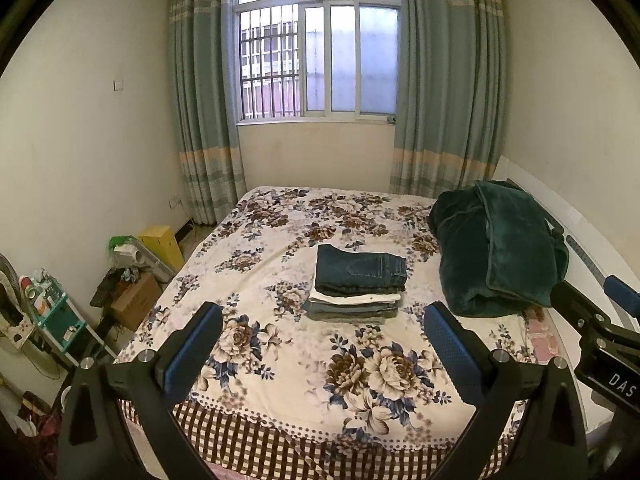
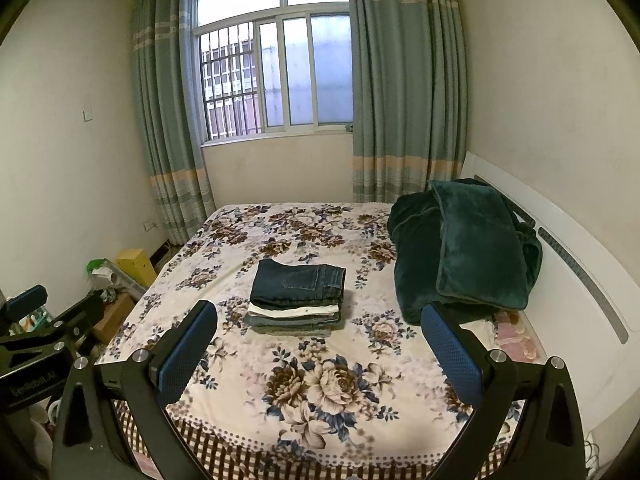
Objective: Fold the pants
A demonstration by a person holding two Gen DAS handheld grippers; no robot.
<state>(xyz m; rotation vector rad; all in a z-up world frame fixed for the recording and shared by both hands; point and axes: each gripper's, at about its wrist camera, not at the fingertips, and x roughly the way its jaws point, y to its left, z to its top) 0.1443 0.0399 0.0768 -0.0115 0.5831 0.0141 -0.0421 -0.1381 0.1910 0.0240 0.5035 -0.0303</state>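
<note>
A stack of folded pants (image 1: 356, 286) (image 2: 298, 296) lies in the middle of the floral bedspread (image 1: 280, 360) (image 2: 320, 392). Dark blue jeans are on top, a white pair under them and grey-blue denim at the bottom. My left gripper (image 1: 323, 324) hovers open over the bed's near part, well short of the stack, nothing between its blue pads. My right gripper (image 2: 320, 322) is open too, held at the same distance and empty. Each gripper's side shows at the edge of the other view: right gripper (image 1: 600, 320), left gripper (image 2: 40, 320).
A dark green plush blanket (image 1: 496, 248) (image 2: 464, 248) is heaped at the right of the bed against the white headboard (image 2: 580, 280). Boxes, a yellow box (image 1: 162, 244) and a small shelf (image 1: 52, 316) crowd the floor left of the bed. Curtains frame the window behind.
</note>
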